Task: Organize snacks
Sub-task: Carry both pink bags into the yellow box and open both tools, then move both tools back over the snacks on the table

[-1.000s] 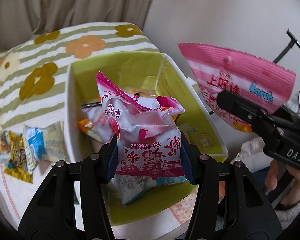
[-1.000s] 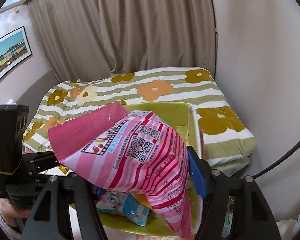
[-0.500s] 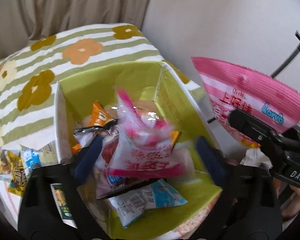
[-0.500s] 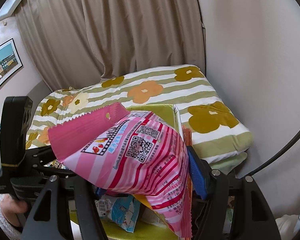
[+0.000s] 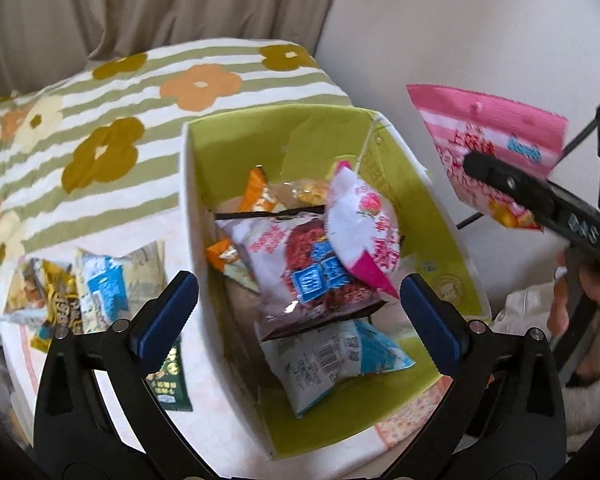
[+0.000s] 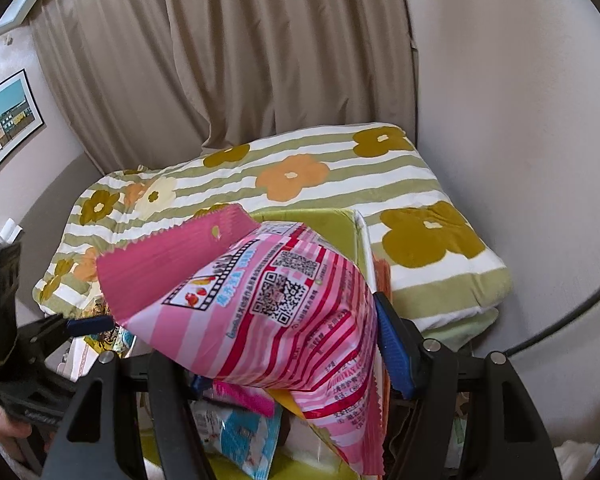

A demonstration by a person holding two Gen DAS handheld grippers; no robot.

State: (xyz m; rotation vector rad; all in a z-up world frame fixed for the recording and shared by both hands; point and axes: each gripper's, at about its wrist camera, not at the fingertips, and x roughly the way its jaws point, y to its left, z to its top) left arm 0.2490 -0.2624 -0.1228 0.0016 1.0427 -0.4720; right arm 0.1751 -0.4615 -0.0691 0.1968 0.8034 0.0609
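The left gripper [image 5: 298, 304] hangs above the green box [image 5: 412, 184] with its 2 blue-padded fingers [image 5: 168, 312] spread wide and nothing between them. Below that gap, inside the box, a small pink-and-white packet [image 5: 360, 228] leans on a larger white-and-red snack bag [image 5: 300, 272], with a white-and-blue packet [image 5: 340, 356] lying nearer the camera and orange packets [image 5: 256, 192] toward the far wall. The right gripper [image 6: 288, 344] is clamped on a pink striped snack bag [image 6: 284, 304], held tilted with its crimped pink end up and to the left; the blue pad of its right-hand finger [image 6: 392, 344] presses against the bag, while the other pad is mostly hidden behind it. From the left wrist view this bag [image 5: 488, 148] sits just beyond the box's right wall, seemingly clear of the rim, though motion blur makes that hard to judge. Left of the box, several loose packets [image 5: 84, 292] lie on the pale tabletop [image 5: 204, 400], near a floral striped cushion [image 5: 112, 112]. Beige curtains [image 6: 228, 60] hang behind.
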